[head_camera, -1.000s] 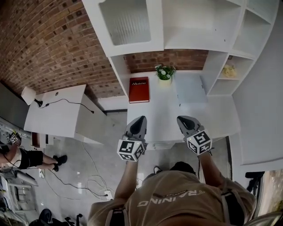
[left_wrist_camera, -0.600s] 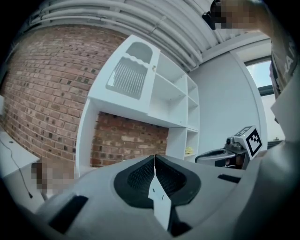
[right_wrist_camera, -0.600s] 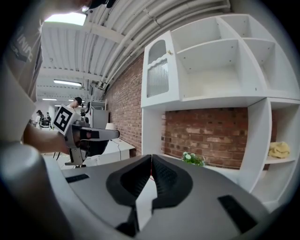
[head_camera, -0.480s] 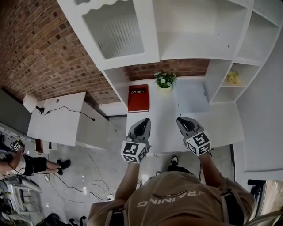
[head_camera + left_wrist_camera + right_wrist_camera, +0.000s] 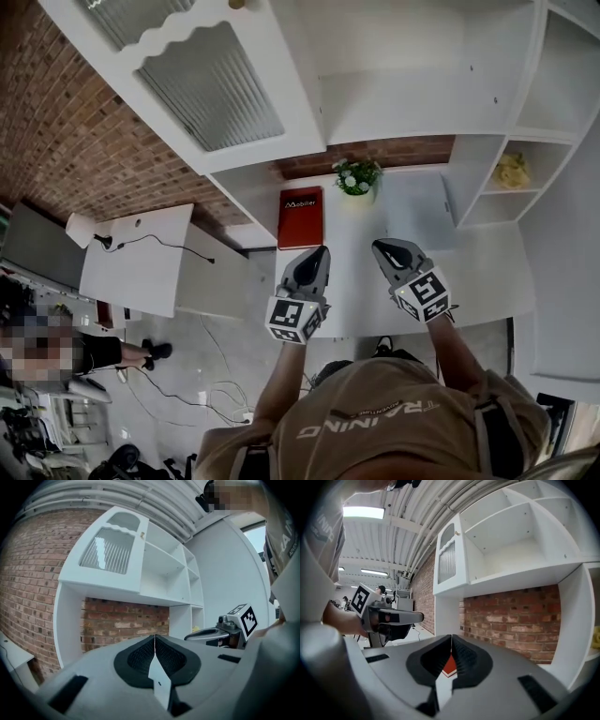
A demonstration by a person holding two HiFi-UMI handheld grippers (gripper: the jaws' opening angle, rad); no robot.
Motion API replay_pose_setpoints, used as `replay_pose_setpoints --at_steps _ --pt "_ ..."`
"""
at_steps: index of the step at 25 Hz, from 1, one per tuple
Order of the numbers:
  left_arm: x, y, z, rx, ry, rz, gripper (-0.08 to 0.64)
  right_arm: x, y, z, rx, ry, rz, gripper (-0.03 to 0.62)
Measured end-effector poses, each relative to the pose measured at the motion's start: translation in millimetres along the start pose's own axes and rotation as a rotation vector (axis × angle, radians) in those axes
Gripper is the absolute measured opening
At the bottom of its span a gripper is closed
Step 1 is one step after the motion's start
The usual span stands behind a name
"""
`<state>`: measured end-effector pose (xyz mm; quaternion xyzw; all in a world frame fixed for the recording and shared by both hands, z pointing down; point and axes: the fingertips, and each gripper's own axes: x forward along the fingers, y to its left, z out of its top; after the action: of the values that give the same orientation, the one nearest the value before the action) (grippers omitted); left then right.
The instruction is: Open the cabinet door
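Both grippers are up in front of me over the white countertop (image 5: 356, 281), and neither is on anything yet. The left gripper (image 5: 317, 255) has its jaws pressed flat together with nothing between them; its own view shows the dark pads meeting in one seam. It's the same on the right gripper (image 5: 382, 248): the jaws are together and empty, and only the red hardback book (image 5: 299, 217) lying on the counter shows beyond them.

The target sits high and to the left: the white cabinet door with the ribbed glass panel (image 5: 211, 84), on the upper unit above the brick alcove. From the right gripper view it looks flush with the cabinet front, so I read it as still shut. Its small round knob (image 5: 457, 533) is on the edge next to the open shelves.

So I'd call this the approach, with the door well above both grippers. Next I need to lift a gripper to that knob, spread its jaws, close on it and pull outward. The small potted plant with white flowers (image 5: 357, 176) stands below that path and should stay out of the way.
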<state>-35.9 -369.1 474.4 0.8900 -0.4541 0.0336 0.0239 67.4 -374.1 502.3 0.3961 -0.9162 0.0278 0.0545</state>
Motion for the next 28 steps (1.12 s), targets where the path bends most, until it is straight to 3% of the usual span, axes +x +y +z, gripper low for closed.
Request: replay_pose_setpoints --at_steps 6,12,15,22,28 --pt "11 8 1 0.003 0.003 0.018 0.014 10 -8 8 -0.012 -0.025 0.000 0.012" --pt "20 5 26 0.058 -0.041 -0.048 0.014 14 -12 31 -0.120 -0.026 -0.053 0.012" --pt "22 10 44 0.084 -0.064 -0.066 0.014 22 -9 54 -0.124 -0.058 -0.064 0.012" --pt "30 20 115 0.180 -0.193 -0.074 0.014 25 7 108 -0.186 -0.122 -0.062 0.012" --pt "35 31 209 0.269 -0.334 -0.053 0.015 28 11 154 -0.254 -0.171 -0.068 0.012"
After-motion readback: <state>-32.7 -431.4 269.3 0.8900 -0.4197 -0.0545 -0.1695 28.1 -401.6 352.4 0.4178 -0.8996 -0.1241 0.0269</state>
